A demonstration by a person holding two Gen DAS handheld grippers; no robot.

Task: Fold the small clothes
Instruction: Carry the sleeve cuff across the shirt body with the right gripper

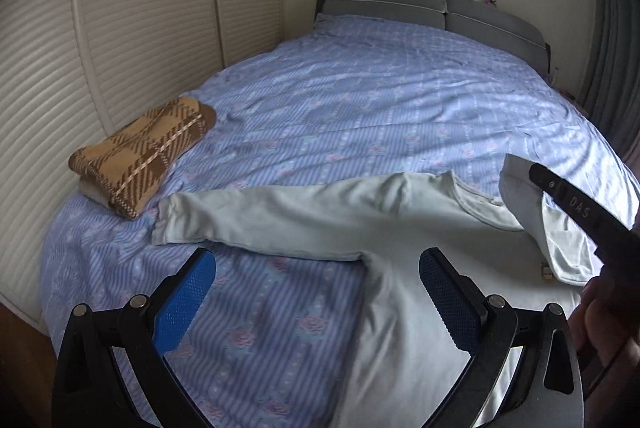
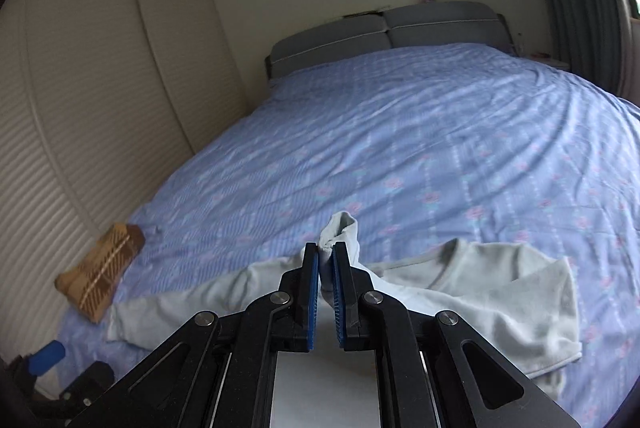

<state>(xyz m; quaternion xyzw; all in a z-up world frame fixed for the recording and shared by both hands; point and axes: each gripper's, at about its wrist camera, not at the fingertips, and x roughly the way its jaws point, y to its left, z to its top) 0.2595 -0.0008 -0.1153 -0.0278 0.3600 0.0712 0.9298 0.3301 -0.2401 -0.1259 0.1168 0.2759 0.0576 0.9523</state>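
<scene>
- My right gripper [image 2: 326, 260] is nearest, its blue pads clamped together on the lifted cuff of a pale blue long-sleeved shirt [image 2: 492, 292].
- My left gripper [image 1: 316, 292] hangs with its jaws wide apart above the shirt [image 1: 400, 228], touching nothing.
- The shirt lies spread on the bed [image 1: 360, 99], its other sleeve stretched flat toward my left.
- Just beyond that sleeve's cuff sits a folded brown plaid cloth [image 1: 140, 155].
- Farthest back stands a grey padded headboard [image 2: 380, 31].

On the bed [image 1: 360, 99]: 1 pale long-sleeved shirt [image 1: 400, 228] and, at 10 o'clock, 1 folded brown plaid cloth [image 1: 140, 155]; 2 headboard cushions [image 1: 384, 3].
</scene>
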